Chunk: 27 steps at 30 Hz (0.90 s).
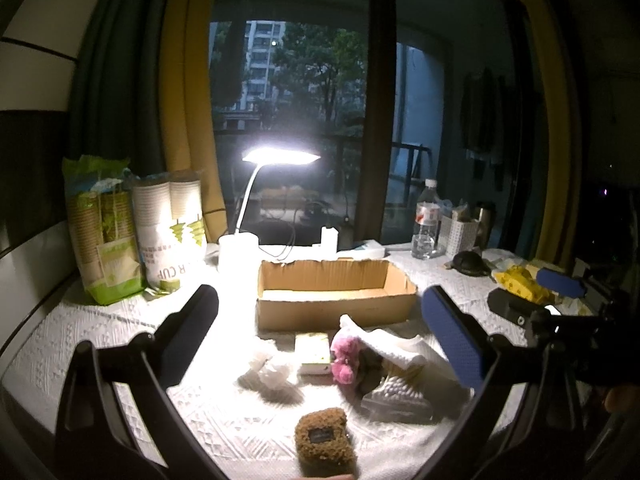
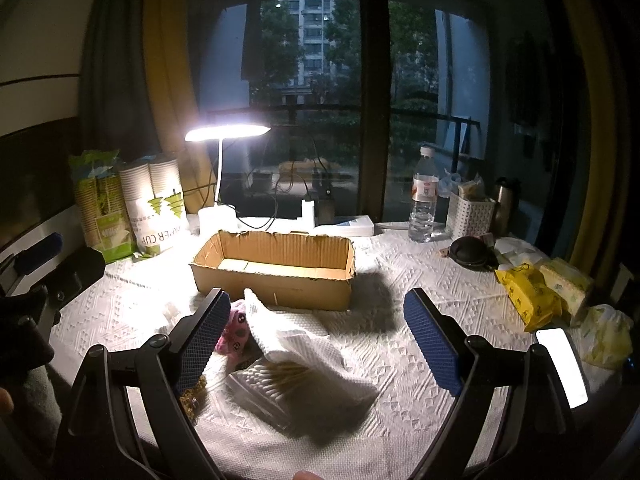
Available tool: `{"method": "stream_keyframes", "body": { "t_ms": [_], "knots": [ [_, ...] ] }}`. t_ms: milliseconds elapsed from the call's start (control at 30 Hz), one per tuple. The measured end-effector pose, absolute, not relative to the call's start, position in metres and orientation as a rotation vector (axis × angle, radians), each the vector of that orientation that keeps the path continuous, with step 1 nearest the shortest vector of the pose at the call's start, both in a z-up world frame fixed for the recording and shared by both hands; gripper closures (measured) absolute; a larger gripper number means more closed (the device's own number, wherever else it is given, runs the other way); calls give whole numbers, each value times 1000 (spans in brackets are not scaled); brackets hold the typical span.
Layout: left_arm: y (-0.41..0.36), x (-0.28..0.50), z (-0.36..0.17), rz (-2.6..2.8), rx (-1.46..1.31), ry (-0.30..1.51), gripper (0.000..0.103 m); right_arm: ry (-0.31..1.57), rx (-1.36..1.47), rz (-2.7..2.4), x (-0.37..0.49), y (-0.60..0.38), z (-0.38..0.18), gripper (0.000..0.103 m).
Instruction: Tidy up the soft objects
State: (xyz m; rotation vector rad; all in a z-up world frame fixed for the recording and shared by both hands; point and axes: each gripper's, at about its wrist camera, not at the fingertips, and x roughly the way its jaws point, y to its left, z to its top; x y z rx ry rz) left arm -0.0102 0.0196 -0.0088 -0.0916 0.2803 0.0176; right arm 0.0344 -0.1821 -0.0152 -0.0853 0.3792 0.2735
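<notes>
An open cardboard box stands on the white table cloth. In front of it lie soft things: a pink plush toy, a white cloth, a crumpled white tissue, a small pale yellow-green pack and a brown fuzzy pouch. My left gripper is open and empty, above these things. My right gripper is open and empty, over the white cloth; it also shows at the right of the left wrist view.
A lit desk lamp stands behind the box. Paper cup packs are at the left. A water bottle, white basket, black pouch, yellow packs and a lit phone are at the right.
</notes>
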Motion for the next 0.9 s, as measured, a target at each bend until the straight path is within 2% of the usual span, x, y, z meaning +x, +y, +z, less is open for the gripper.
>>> {"method": "stream_keyframes", "body": {
  "t_ms": [900],
  "knots": [
    [19,-11,-12,16,-93,285,1,386,-85,273,33,-180,-21,12]
  ]
}}
